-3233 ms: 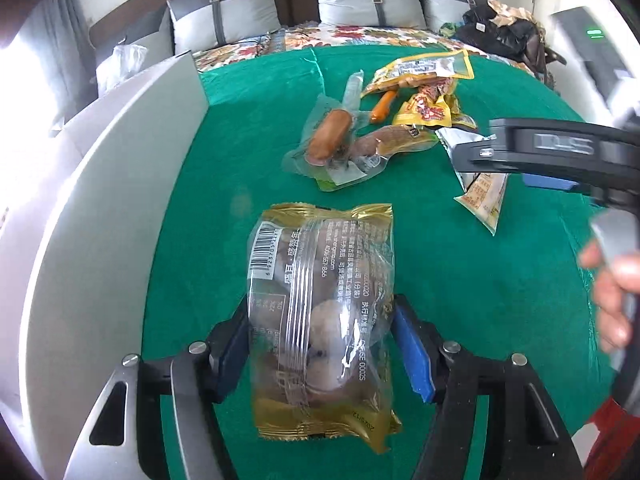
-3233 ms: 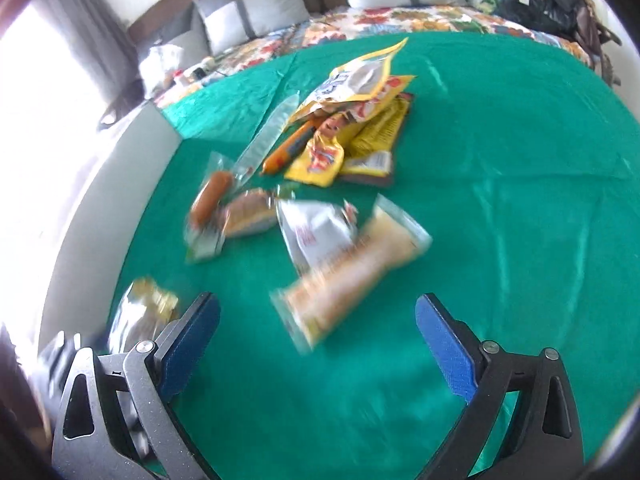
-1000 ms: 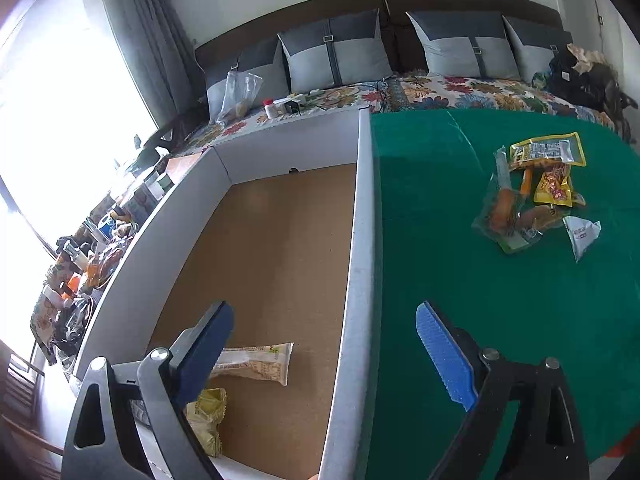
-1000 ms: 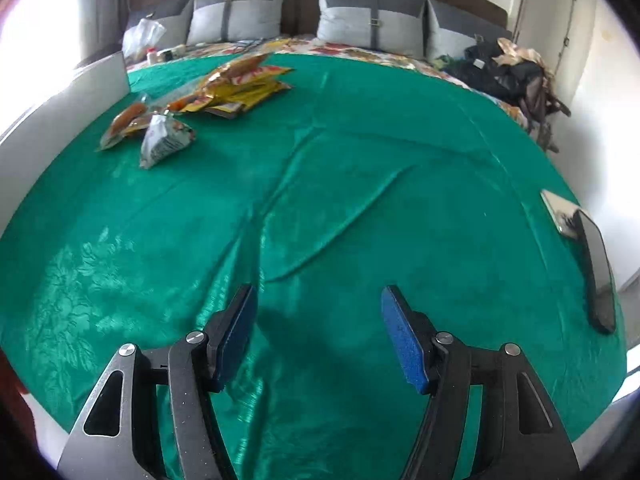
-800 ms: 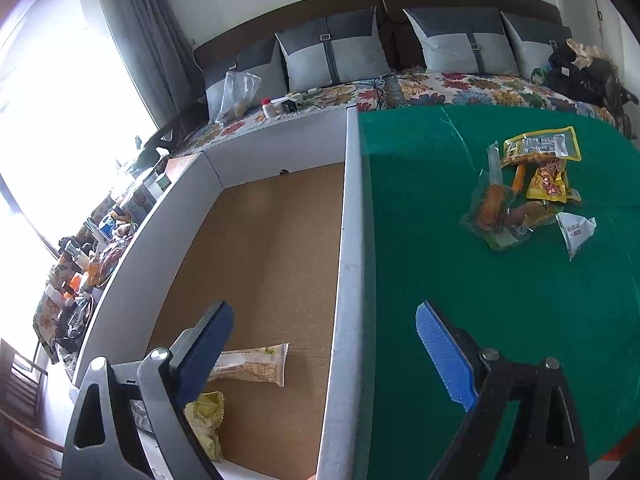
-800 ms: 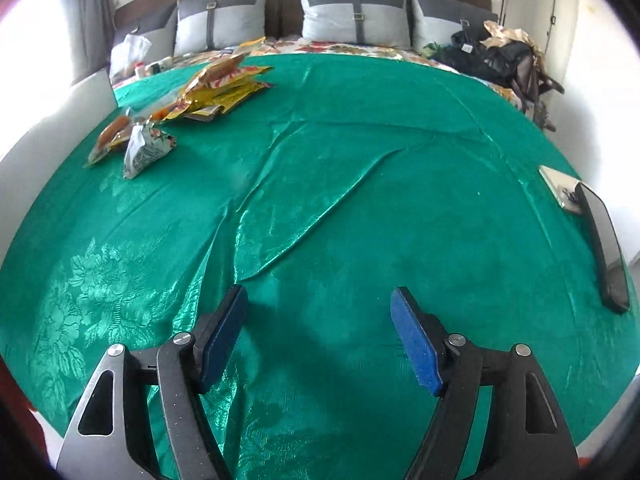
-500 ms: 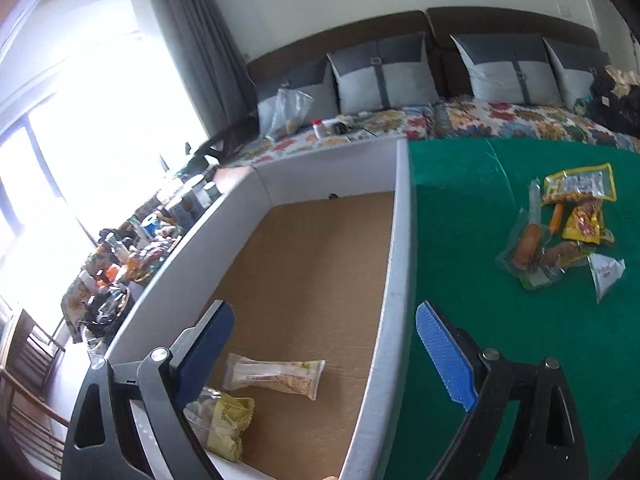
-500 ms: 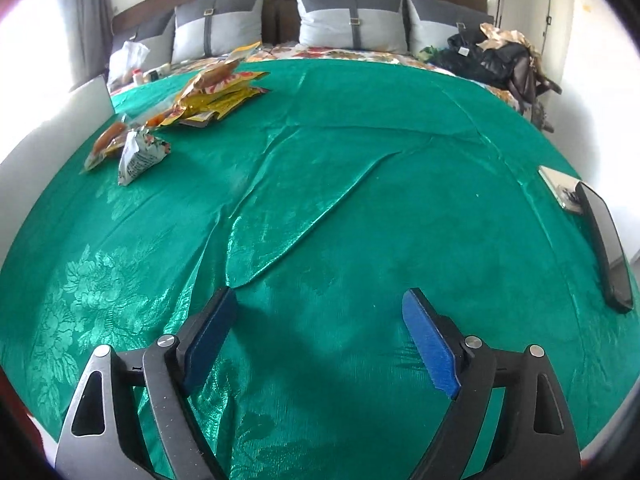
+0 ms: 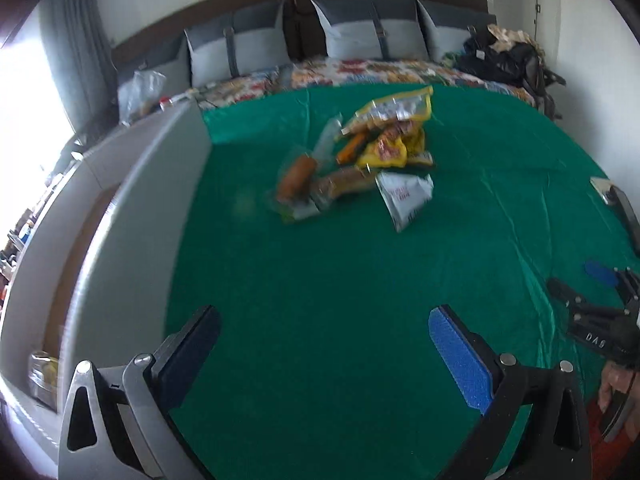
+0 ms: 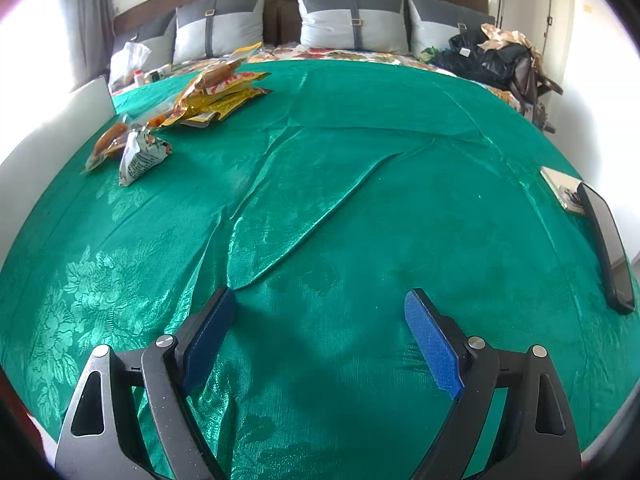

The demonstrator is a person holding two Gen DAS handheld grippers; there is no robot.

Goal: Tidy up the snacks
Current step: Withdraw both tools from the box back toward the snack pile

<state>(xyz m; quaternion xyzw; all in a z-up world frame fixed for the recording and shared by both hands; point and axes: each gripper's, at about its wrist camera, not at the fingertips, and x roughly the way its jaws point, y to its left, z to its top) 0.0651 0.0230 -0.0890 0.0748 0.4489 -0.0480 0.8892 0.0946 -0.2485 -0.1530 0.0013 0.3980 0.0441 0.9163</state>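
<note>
A heap of snack packets (image 9: 384, 148) lies far ahead on the green cloth (image 9: 320, 280), with a white packet (image 9: 404, 196) and a clear sausage packet (image 9: 298, 178) at its near side. My left gripper (image 9: 323, 314) hovers over bare cloth, its jaws opening with nothing between them. To its left stands the white box (image 9: 132, 208), with a yellow snack (image 9: 42, 368) in its near corner. In the right wrist view my right gripper (image 10: 319, 294) is open and holds nothing, and the snack heap (image 10: 216, 92) and white packet (image 10: 140, 156) lie far to the left.
A dark flat device (image 10: 608, 240) and a small pale object (image 10: 560, 188) rest at the cloth's right edge. Pillows (image 10: 352, 20) and a pile of bags (image 10: 492, 60) sit behind. A hand (image 9: 616, 384) holds the right gripper (image 9: 592, 304) at the left view's right edge.
My left gripper has swung right, from above the box's inside to over the green cloth, and its jaws have widened. The right gripper has opened wider and stayed in place.
</note>
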